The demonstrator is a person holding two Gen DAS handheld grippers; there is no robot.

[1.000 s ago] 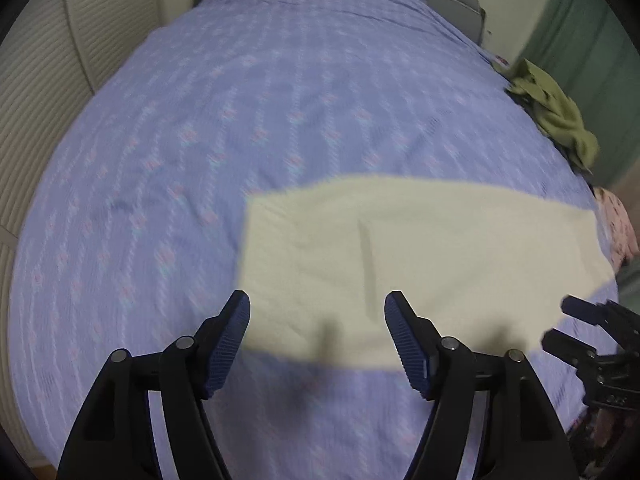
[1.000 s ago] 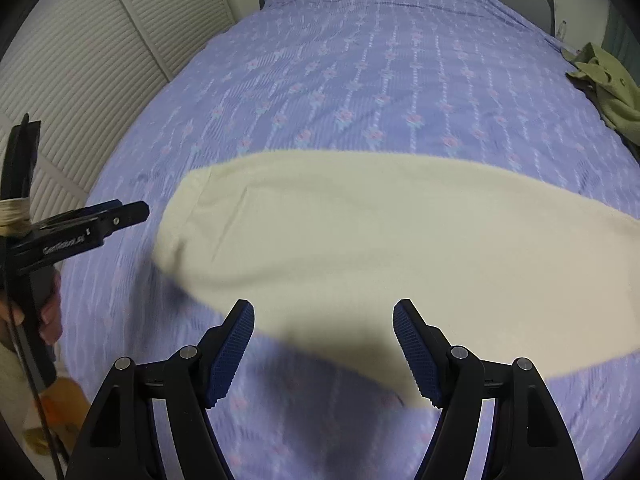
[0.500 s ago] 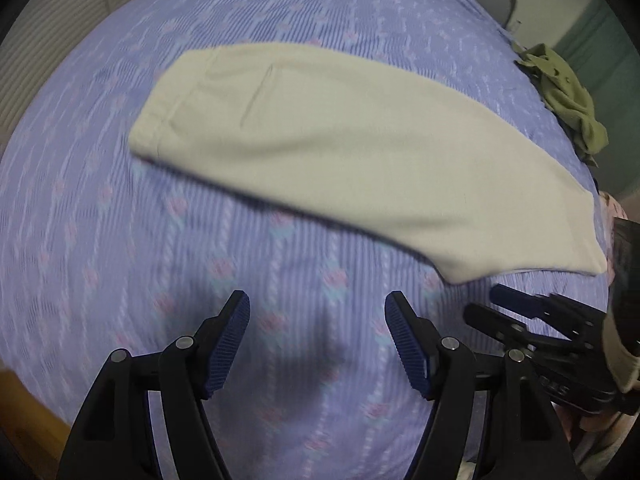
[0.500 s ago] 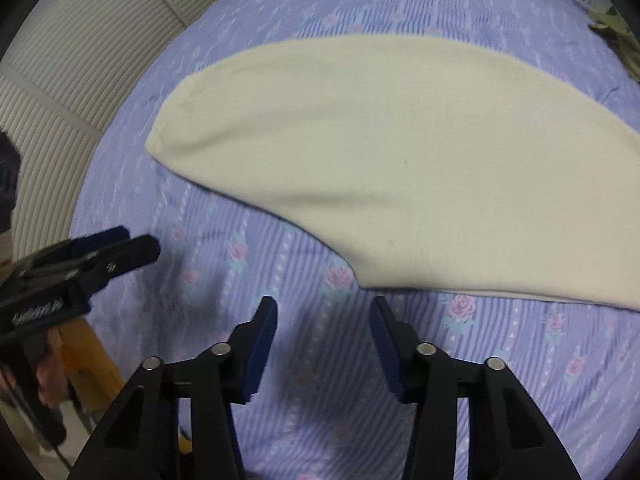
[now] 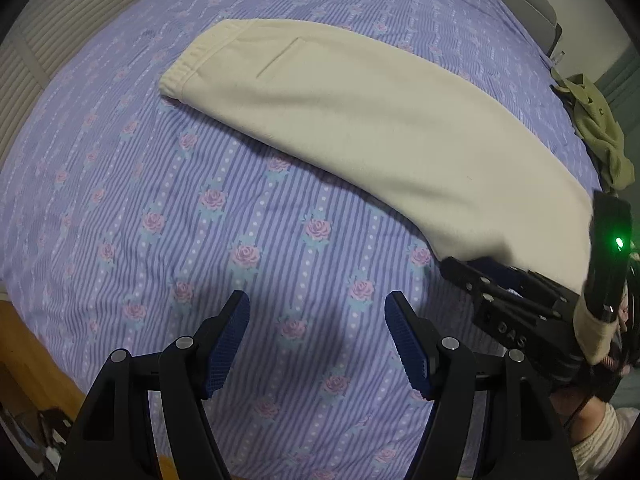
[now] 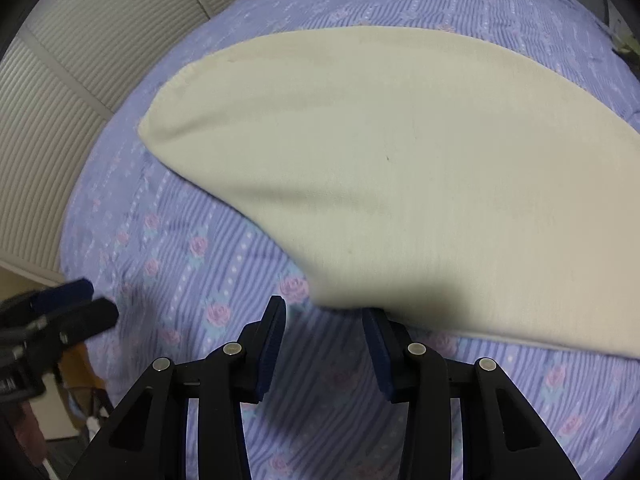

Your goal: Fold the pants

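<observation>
The cream pants (image 5: pixel 360 120) lie flat on the purple rose-print bedsheet (image 5: pixel 200 220), folded lengthwise, with the waistband at the far left and the leg end at the near right. My left gripper (image 5: pixel 316 312) hovers open over bare sheet, short of the pants, with nothing between its fingers. My right gripper (image 6: pixel 324 312) points down at the leg end of the pants (image 6: pixel 400 160). Its jaws are closing, and the hem's near corner lies just at the fingertips; the pads do not press on it. From the left wrist view the right gripper (image 5: pixel 452 268) touches that corner.
An olive-green garment (image 5: pixel 596 132) is heaped at the bed's far right edge. Louvred closet doors (image 6: pixel 60 100) run along the left side. The grey headboard (image 5: pixel 528 0) is at the far end. A wooden bed edge (image 5: pixel 24 344) shows near left.
Both grippers came down and back toward the near side of the bed. The left one moved off the pants onto bare sheet. The right jaws narrowed and reached the hem corner.
</observation>
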